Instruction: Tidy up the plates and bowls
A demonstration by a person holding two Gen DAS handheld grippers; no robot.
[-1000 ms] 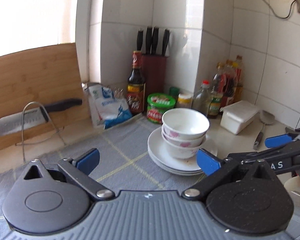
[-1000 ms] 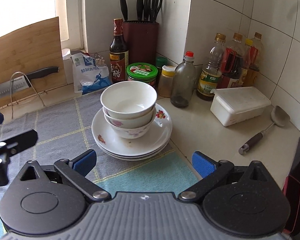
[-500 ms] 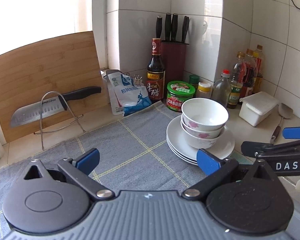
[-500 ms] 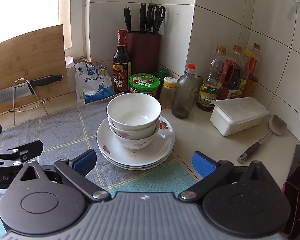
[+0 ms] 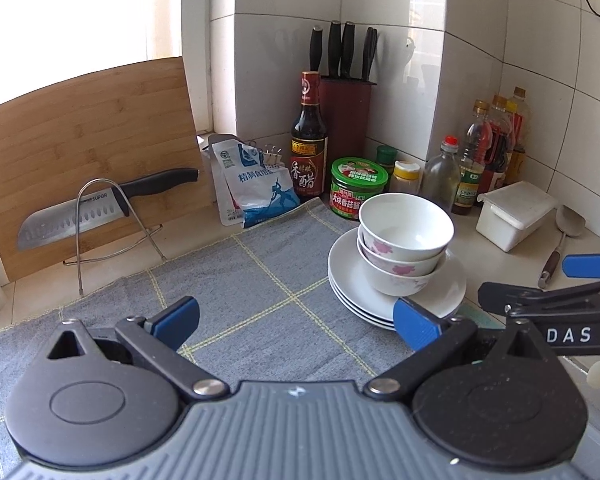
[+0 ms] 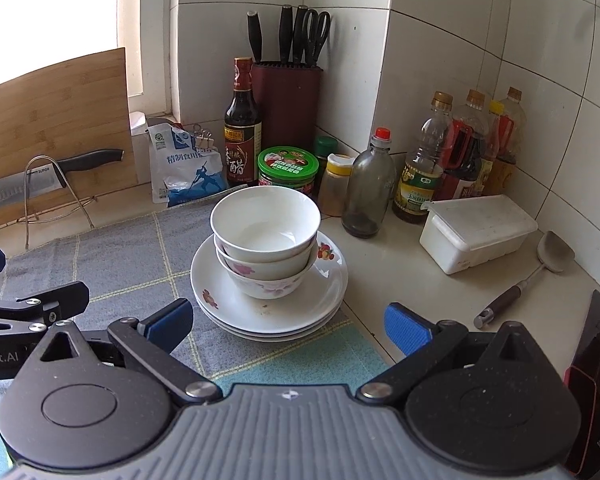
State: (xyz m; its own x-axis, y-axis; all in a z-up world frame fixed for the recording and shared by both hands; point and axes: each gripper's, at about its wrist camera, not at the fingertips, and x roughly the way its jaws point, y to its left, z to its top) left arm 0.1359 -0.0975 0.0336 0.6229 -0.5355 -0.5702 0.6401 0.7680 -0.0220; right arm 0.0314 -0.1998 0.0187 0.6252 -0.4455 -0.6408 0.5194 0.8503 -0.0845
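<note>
Three nested bowls [image 6: 265,246] sit on stacked plates [image 6: 270,304] at the grey cloth's [image 5: 236,292] edge on the counter [image 6: 400,272]. At 12 o'clock of them crowd a green-lidded jar [image 6: 287,172], vinegar bottle [image 6: 242,124] and knife block [image 6: 287,108]; a white box [image 6: 476,232] lies at 3 o'clock. Left tongs [image 5: 296,318] and right tongs [image 6: 288,322] both gape apart, empty. Since a second ago, both have drawn back from the stack.

A home kitchen corner: white tiled walls [image 6: 440,60] meet behind a knife block [image 6: 287,100] with knives and scissors, a vinegar bottle [image 6: 242,128], oil bottles [image 6: 460,148] and jars. A bamboo cutting board [image 5: 92,148] leans by the window, a cleaver [image 5: 100,208] rests on a wire stand, and stacked bowls [image 6: 266,248] sit on plates [image 6: 268,304] on the desk [image 6: 400,272].
</note>
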